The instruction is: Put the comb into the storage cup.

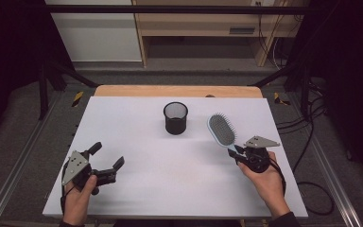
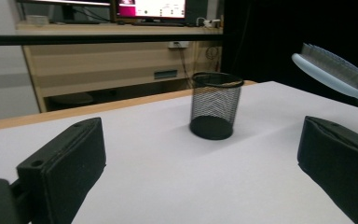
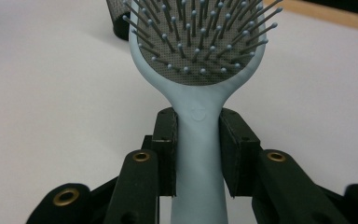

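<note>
Nearest me, my left gripper (image 1: 108, 158) sits idle at the near left of the tabletop (image 1: 170, 179), jaws spread wide on nothing. My right gripper (image 1: 237, 155) has its jaws clamped on the handle of the hairbrush (image 1: 221, 129) (bristles up), long axis running far-left from the jaws. The mesh cup (image 1: 175, 117) stands farther off, left of the brush head, so the right hand is closer for a drop-in.

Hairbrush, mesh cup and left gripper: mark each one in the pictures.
hairbrush (image 3: 200, 135), right gripper view, on the pale blue handle between the jaws.
mesh cup (image 1: 175, 119), high view, on its black mesh wall.
left gripper (image 1: 108, 156), high view, midway between its open fingertips.
</note>
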`<action>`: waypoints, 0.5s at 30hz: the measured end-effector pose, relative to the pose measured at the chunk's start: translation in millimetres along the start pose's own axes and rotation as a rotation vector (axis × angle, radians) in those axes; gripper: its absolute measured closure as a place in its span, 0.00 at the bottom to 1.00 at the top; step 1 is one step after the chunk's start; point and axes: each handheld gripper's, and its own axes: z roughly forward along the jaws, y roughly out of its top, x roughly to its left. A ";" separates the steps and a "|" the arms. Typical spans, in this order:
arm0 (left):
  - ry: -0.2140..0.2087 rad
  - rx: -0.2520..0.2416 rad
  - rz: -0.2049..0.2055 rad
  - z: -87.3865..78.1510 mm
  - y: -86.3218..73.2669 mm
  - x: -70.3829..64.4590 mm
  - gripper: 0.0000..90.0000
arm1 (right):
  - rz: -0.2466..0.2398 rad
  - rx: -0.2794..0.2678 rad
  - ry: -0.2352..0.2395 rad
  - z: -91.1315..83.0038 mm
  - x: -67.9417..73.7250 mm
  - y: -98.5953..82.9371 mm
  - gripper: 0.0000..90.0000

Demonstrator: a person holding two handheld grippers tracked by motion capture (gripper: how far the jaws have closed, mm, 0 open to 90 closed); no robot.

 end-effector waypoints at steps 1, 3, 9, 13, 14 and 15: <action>0.000 0.000 0.000 0.0 0.0 0.0 0.01 | -0.004 -0.015 0.005 -1.0 0.5 2.3 0.78; -0.025 -0.001 0.010 9.5 5.6 -10.2 0.01 | -0.009 -0.045 0.005 -1.8 1.1 7.7 0.78; -0.099 -0.004 0.014 36.2 20.1 -25.8 0.01 | -0.017 -0.112 0.009 -0.3 7.1 19.9 0.78; -0.124 -0.014 0.029 52.8 30.7 -32.6 0.01 | -0.020 -0.124 0.018 1.1 11.1 23.3 0.78; -0.142 -0.026 0.036 64.0 37.1 -36.7 0.01 | -0.011 -0.134 0.018 3.2 13.2 27.2 0.78; -0.154 -0.030 0.032 69.8 40.0 -38.9 0.01 | -0.011 -0.138 0.020 4.1 13.5 28.8 0.78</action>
